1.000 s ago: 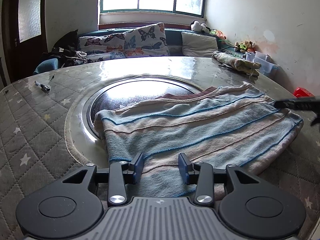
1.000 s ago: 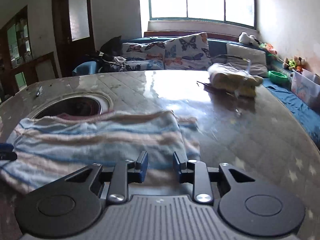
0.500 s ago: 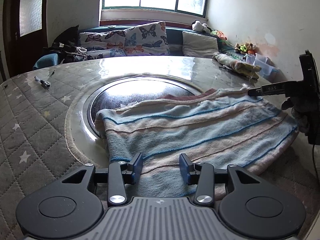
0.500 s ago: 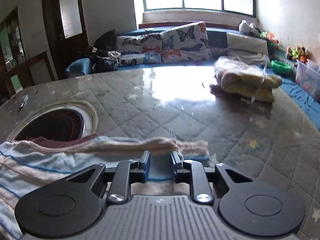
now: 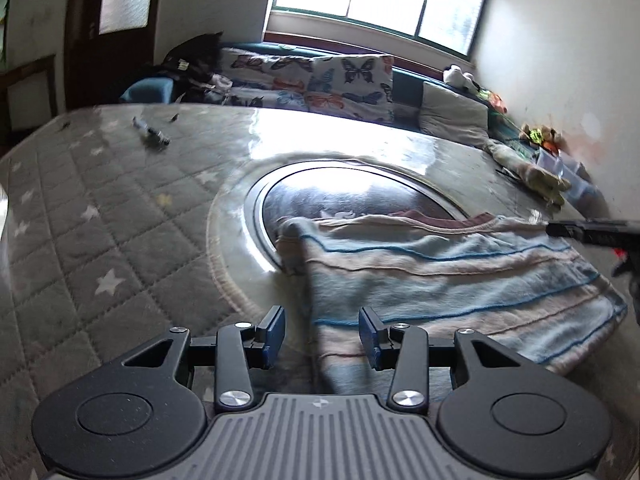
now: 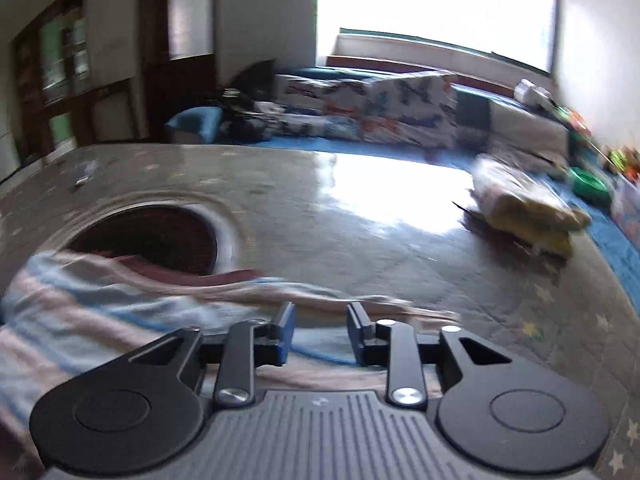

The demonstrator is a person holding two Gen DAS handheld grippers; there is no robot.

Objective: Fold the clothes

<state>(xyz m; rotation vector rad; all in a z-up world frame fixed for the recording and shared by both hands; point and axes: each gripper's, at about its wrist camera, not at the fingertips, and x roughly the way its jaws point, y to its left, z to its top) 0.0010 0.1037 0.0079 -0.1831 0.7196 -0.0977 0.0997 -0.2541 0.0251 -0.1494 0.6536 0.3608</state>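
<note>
A striped blue, pink and cream garment (image 5: 440, 276) lies folded on the round quilted table, partly over the dark round inset. My left gripper (image 5: 322, 334) is open above the garment's near left edge, nothing between its fingers. My right gripper (image 6: 319, 334) is open low over the garment's right end (image 6: 168, 312), nothing held. The right gripper's dark body shows at the right edge of the left wrist view (image 5: 592, 232), by the garment's far right corner.
The dark round inset (image 5: 352, 196) sits mid-table. A folded yellow-white pile (image 6: 524, 208) lies at the table's far right. A small tool (image 5: 150, 132) lies far left. A sofa with butterfly cushions (image 5: 344, 84) stands behind the table.
My right gripper was nearly shut on the garment's edge and has opened. My left gripper has shifted left toward the garment's left edge and opened a little wider. Both views are blurred by motion.
</note>
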